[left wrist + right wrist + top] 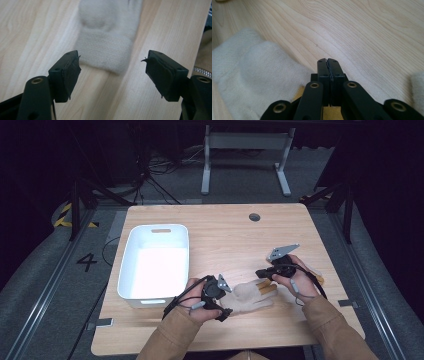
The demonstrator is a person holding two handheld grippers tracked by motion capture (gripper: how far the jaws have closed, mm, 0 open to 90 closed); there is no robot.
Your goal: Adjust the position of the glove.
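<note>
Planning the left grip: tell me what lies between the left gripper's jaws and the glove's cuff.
Bare wood of the table, as the left gripper view shows: the left gripper stands open just short of the glove, nothing between.

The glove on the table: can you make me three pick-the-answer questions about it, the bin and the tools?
1. Where is the glove?
A. in the bin
B. on the table between the two tools
C. on the floor

2. What colour is the bin?
A. white
B. red
C. green

3. How do the left tool's jaws stand?
A. shut tight
B. clamped on the glove
C. open, with the cuff just ahead

Answers:
1 B, the high view shows it lying on the table between the left tool and the right tool.
2 A, its walls and floor are white.
3 C, the left gripper view shows a wide gap between the jaws, and the cuff lies just beyond their tips.
</note>
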